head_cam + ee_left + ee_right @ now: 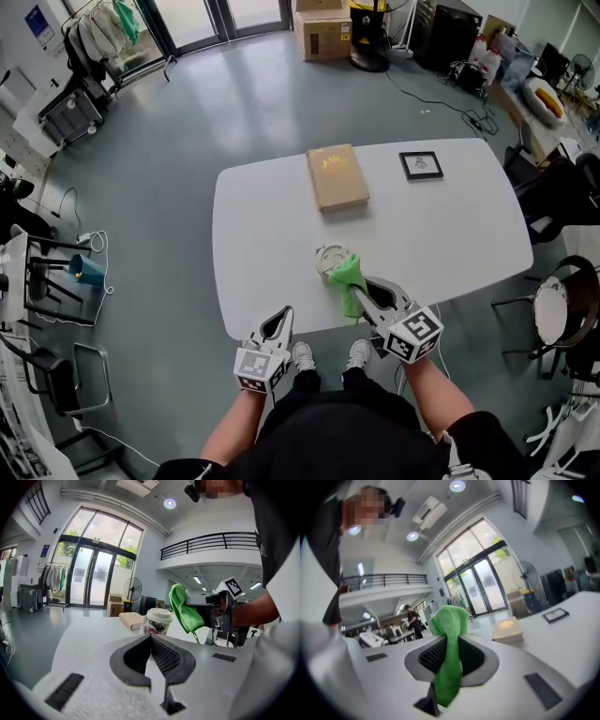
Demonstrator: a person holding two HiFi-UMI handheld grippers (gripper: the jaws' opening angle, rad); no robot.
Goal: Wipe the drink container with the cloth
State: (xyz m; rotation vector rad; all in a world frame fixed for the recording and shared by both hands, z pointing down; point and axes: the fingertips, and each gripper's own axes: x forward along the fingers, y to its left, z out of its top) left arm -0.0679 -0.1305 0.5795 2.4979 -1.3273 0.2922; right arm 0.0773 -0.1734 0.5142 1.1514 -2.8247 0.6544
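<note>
Over the table (450,234), your right gripper (367,291) clamped the green cloth (348,277) beside the cup (325,262). Your left gripper (279,319) was closed, empty.

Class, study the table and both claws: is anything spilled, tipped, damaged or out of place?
Nothing stands out. The cup stands upright, lidded, on the table; the right claw grips the green cloth beside it; the left claw is shut, empty.

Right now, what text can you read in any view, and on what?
"COS": partial letters on the white lidded paper cup, rest out of sight.
Gold print on the flat tan box: too blurred to read.
Black-framed picture: too small to read.
</note>
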